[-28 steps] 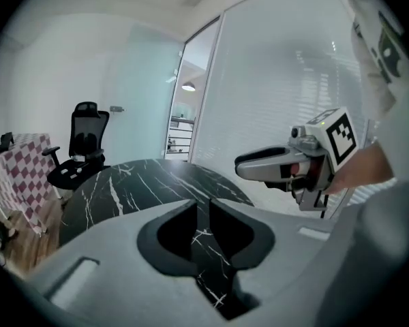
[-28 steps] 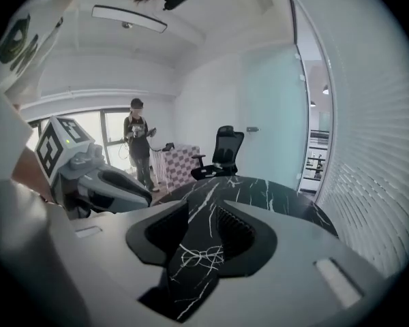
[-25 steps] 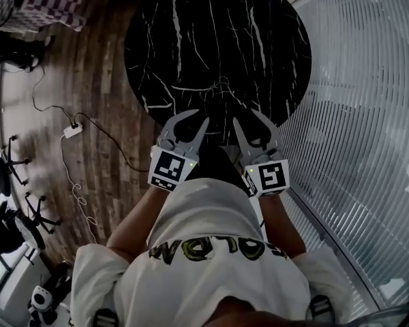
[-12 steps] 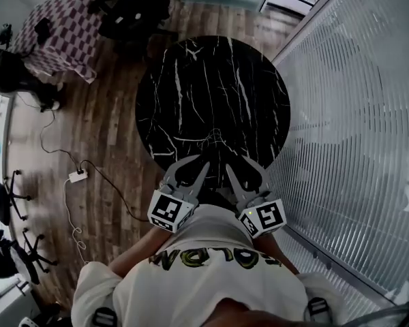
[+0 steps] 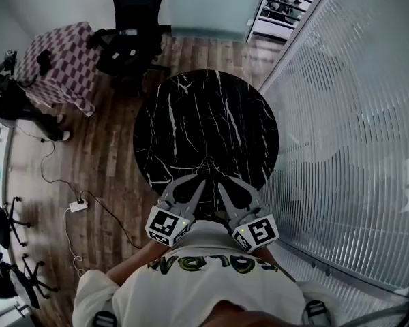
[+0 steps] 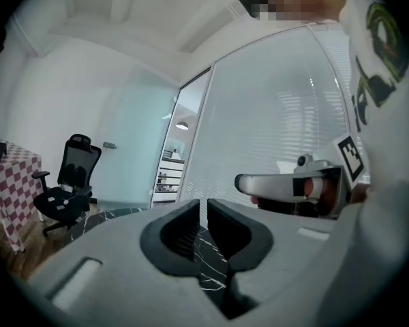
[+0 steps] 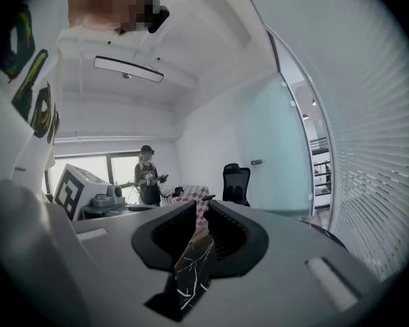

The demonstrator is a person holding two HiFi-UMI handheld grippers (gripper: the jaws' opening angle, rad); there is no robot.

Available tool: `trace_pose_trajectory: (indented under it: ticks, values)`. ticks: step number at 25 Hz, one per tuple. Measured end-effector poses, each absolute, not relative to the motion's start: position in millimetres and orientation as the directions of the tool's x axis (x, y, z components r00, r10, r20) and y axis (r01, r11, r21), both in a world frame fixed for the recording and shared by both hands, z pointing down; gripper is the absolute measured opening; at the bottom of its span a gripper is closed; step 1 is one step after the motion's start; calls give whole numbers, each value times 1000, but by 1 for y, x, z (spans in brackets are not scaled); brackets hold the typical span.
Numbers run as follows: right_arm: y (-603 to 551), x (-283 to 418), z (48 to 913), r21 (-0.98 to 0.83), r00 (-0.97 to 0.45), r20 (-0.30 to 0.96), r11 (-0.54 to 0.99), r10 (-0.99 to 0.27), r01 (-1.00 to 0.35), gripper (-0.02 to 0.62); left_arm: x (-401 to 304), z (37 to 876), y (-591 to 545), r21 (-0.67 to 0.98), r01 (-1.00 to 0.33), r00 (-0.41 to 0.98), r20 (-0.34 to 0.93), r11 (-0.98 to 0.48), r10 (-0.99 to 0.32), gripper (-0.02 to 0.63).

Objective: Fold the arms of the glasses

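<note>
Round black marble worktop (image 5: 191,101), wooden floor (image 5: 109,162) all round it. Both tools are held off the worktop, close to the person's chest and side by side, with neither touching anything.

Left tool (image 6: 205,208): jaws practically together, only a thin slit, nothing in it. Right tool (image 7: 203,208): jaws have just been closing and are now down to a narrow gap. That gap is empty, with only worktop showing through it.

Glasses (image 5: 208,163): thin wire frame lying on the worktop close to its near rim, just ahead of the tool tips. They're too small to tell whether the arms are folded or out.

Risks, as I judge them:
- The glasses sit near the rim, so a downward approach that clips them could slide them off onto the floor.
- The marble looks slick. Pushing one arm without the other tool bracing the frame would likely skate or spin the whole thing.
- Neither tool is spread enough to take an arm. Going in like this nudges instead of gripping.
- The wire is faint against the veined black, so a jaw could easily land on a lens or hinge and bend it.
- The tools are close together and could knock each other over such a small target.
</note>
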State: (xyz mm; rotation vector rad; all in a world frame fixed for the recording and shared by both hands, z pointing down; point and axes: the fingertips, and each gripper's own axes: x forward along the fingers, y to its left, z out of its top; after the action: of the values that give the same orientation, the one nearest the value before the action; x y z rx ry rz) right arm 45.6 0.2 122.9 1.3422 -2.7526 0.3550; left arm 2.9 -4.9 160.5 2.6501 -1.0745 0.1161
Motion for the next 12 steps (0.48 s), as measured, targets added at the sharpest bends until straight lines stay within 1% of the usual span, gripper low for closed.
trace_pose_trajectory:
  ticks: [9, 12]
  values:
    - [1, 45, 122, -173, -622, 152, 599, -768, -782, 35, 11, 154, -5, 237, -677, 735, 160, -697, -659, 2]
    - [3, 46, 122, -170, -621, 154, 599, -768, -783, 28, 13, 154, -3, 249, -668, 742, 154, -701, -652, 0]
